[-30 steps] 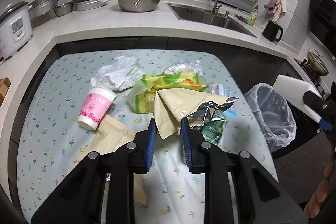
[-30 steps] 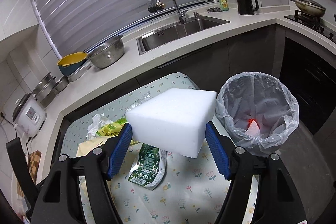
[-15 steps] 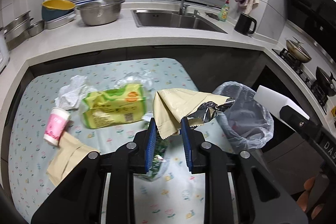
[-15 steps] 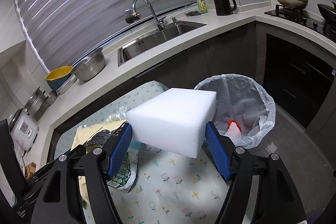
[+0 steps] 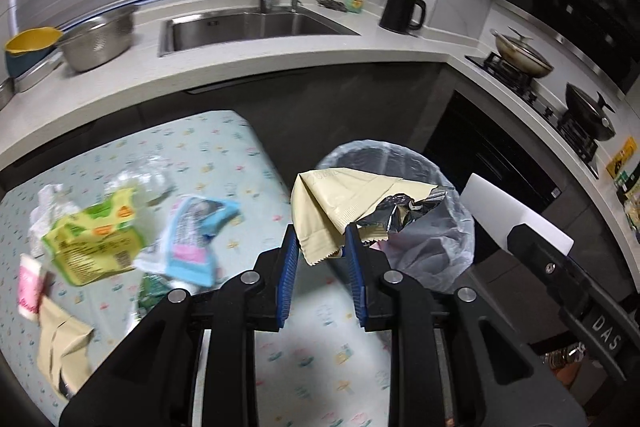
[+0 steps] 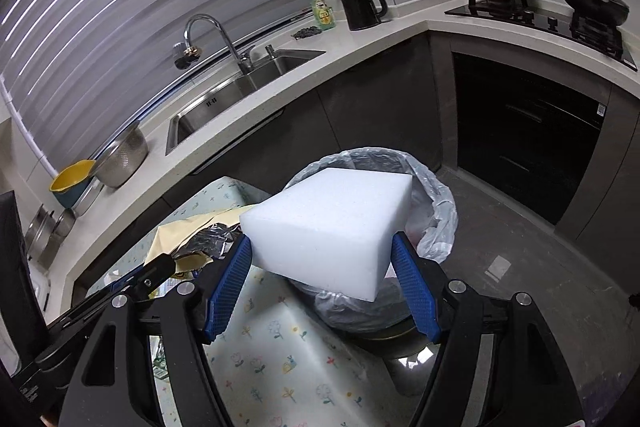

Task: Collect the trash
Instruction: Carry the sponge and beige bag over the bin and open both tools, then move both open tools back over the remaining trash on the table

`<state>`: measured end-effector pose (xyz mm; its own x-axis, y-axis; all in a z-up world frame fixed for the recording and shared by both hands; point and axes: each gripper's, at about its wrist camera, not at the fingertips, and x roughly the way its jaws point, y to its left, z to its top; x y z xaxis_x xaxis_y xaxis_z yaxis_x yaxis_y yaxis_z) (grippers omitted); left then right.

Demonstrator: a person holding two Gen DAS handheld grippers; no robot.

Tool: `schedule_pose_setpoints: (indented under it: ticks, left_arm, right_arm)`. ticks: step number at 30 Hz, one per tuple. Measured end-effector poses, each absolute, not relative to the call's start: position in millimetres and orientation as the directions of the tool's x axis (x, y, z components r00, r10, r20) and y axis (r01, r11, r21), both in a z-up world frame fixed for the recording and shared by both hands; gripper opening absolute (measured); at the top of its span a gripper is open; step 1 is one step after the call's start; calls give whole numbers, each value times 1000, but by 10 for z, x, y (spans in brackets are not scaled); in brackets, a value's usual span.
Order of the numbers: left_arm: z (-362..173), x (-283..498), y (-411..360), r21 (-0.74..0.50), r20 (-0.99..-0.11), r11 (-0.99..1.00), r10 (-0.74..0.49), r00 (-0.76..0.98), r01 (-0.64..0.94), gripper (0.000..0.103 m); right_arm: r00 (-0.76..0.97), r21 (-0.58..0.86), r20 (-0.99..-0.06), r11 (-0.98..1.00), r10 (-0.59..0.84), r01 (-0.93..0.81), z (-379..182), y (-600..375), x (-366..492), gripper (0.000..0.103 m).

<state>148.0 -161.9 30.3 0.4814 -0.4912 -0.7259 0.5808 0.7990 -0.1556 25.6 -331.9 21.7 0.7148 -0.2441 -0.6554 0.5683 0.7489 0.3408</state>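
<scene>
My left gripper [image 5: 322, 247] is shut on a beige wrapper with a silver foil lining [image 5: 340, 199], held in the air at the near rim of the bin [image 5: 452, 227], which has a clear plastic liner. My right gripper [image 6: 322, 259] is shut on a white foam block [image 6: 328, 227], held over the bin [image 6: 436, 211]. The block also shows in the left wrist view [image 5: 516, 215], and the wrapper shows in the right wrist view [image 6: 188, 235]. On the floral table [image 5: 224, 151] lie a yellow-green packet [image 5: 96, 239], a light-blue packet [image 5: 196, 231], a pink cup [image 5: 30, 283] on its side and beige paper [image 5: 60, 343].
A grey counter with a sink [image 5: 248, 27], a steel colander [image 5: 100, 39] and a black kettle [image 5: 400, 11] runs behind the table. A stove with pans [image 5: 560, 87] stands on the right. Dark cabinets [image 6: 520, 135] stand behind the bin.
Both grippers have swung right from above the table to the bin, each keeping its load. The wrapper now hangs at the bin's rim and the foam block over its opening.
</scene>
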Motion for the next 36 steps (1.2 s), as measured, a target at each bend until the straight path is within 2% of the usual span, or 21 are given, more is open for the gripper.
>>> schedule_pose_setpoints:
  ticks: [6,8,9,10,13,21,28,36]
  left_arm:
    - [112,1582,-2134,-174,-749,751,-521,409,637,24]
    - [39,1619,-2283,-180,-762,741,-522,385,647,31]
    - [19,1637,-2332,-187,-763,737,-525,376,649,42]
    - [-4,1648,-2375,-196,-762,733,-532,369,652,49]
    - [-42,1662,-2445,-196,-761,734,-532,371,651,55]
    - [-3,1781,-2319,-188,-752,761,-519,407,621,62]
    - [47,1873,-2064,-129,-745,811,-459,484,571,72]
    - [17,1996,-1793,-96,-747,862,-393,536,498,76]
  right_arm:
    - [695,344,-665,714,-273,610,105,-3580,210,68]
    - [688,340,-669,708,-281,620,73,-3630,198,68]
    - [682,336,-673,703,-286,626,53,-3662,197,68]
    - [679,337,-675,699,-288,631,37,-3685,190,68]
    - [671,332,-682,694,-292,639,-9,-3723,208,68]
    - [664,322,-697,709,-271,628,-129,-3689,406,69]
    - [669,309,-699,737,-252,601,-144,-3638,676,69]
    - [677,285,-694,772,-243,569,-130,-3604,1020,72]
